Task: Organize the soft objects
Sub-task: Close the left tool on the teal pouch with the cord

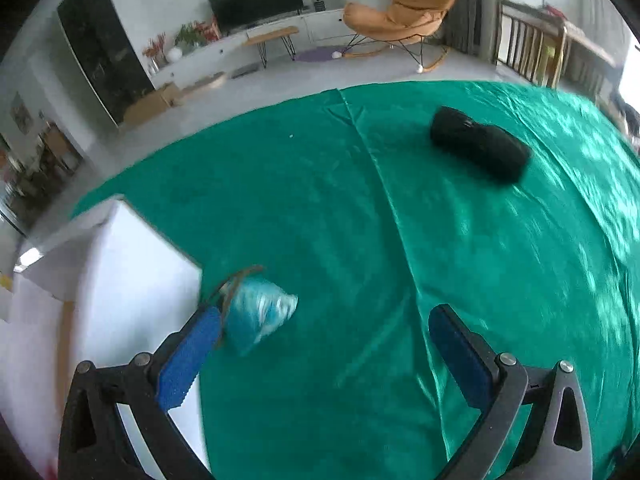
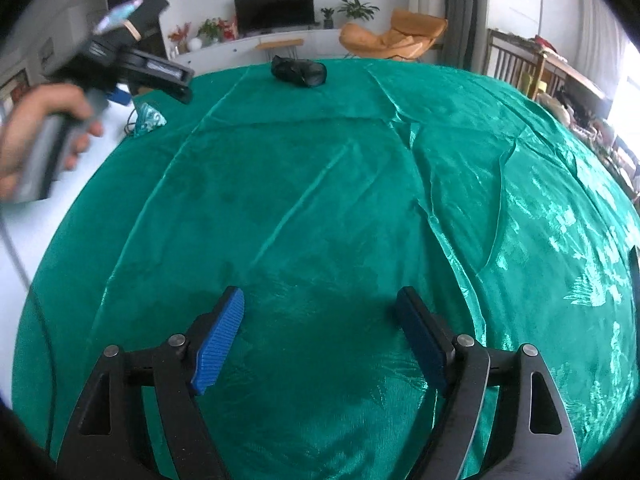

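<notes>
Jaws of both grippers gape above green cloth [image 1: 340,220].

1. The left gripper [image 1: 324,320] hangs over a green cloth [image 1: 340,220] covering the table, its two blue-padded fingers [image 1: 188,360] spread wide with nothing between them.
2. A small blue-and-white pouch [image 1: 260,316] with a brown cord lies on the cloth, just beside the tip of the left-hand finger; whether they touch cannot be told.
3. A white box [image 1: 120,280] sits at the cloth's left edge, close to the pouch.
4. A black bag [image 1: 480,146] lies near the cloth's far right corner, well apart from the pouch.
5. A seam runs down the cloth from the far edge toward the near edge.
</notes>
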The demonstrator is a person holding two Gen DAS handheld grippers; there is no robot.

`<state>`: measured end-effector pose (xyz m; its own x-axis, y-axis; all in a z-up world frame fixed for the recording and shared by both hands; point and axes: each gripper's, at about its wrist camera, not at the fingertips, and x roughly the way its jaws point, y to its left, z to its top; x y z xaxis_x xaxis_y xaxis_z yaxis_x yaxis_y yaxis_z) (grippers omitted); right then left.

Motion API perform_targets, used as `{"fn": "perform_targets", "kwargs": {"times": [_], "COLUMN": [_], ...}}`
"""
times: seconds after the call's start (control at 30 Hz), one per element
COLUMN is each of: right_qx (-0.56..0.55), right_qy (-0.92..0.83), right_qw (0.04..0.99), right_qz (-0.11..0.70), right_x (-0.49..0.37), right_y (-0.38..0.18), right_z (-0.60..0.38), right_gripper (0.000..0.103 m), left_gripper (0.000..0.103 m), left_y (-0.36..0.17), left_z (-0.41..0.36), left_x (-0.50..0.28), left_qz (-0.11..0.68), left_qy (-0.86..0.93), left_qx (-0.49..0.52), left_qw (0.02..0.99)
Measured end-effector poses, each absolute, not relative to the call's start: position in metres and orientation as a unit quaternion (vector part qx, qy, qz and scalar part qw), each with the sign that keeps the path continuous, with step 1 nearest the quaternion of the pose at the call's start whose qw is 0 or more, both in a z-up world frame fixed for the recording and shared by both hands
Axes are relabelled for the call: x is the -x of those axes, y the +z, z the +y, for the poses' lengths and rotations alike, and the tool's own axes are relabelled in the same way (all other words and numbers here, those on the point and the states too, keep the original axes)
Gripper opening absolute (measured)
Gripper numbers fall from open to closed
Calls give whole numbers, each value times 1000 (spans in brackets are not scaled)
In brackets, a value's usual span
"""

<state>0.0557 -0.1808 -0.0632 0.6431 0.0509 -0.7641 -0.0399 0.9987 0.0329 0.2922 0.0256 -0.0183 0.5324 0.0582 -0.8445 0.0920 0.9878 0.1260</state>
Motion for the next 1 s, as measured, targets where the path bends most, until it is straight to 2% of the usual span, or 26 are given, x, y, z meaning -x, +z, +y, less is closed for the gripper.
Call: {"fn": "perform_targets", "kwargs": {"times": [0.17, 0.33, 0.4, 0.47, 0.5, 0.53, 0.73, 1.0], "right_qx": [-3, 0, 1, 0, 0, 1, -1, -10], "right_qy": [26, 25, 25, 25, 25, 25, 26, 30], "right_qw": [906, 905, 905, 905, 905, 905, 905, 906], "right_qz": [423, 424, 425, 425, 424, 425, 424, 421], "right_x": [-57, -58, -58, -58, -58, -58, -58, -58], "right_y": [-63, -63, -63, -63, -63, -63, -63, -63], "right_z": [-179, -179, -178, -179, -178, -178, -179, -182], "right_gripper": [83, 83, 83, 83, 83, 83, 83, 83], "left_gripper": [103, 102, 93, 61, 53, 41, 40, 44], "left_y": [-39, -47, -43, -40, -38, -37, -31, -18], "left_z": [46, 45, 50, 58, 65, 70, 78, 36], "left_x": [-318, -326, -319, -314, -309, -305, -273, -179], "left_qz": [499, 500, 486, 470, 466, 465, 497, 546], "left_qy": [-15, -29, -20, -1, 6, 10, -49, -174], "left_qx": [-39, -61, -45, -32, -21, -11, 74, 105], "left_qw": [865, 863, 873, 882, 884, 885, 863, 813]}}
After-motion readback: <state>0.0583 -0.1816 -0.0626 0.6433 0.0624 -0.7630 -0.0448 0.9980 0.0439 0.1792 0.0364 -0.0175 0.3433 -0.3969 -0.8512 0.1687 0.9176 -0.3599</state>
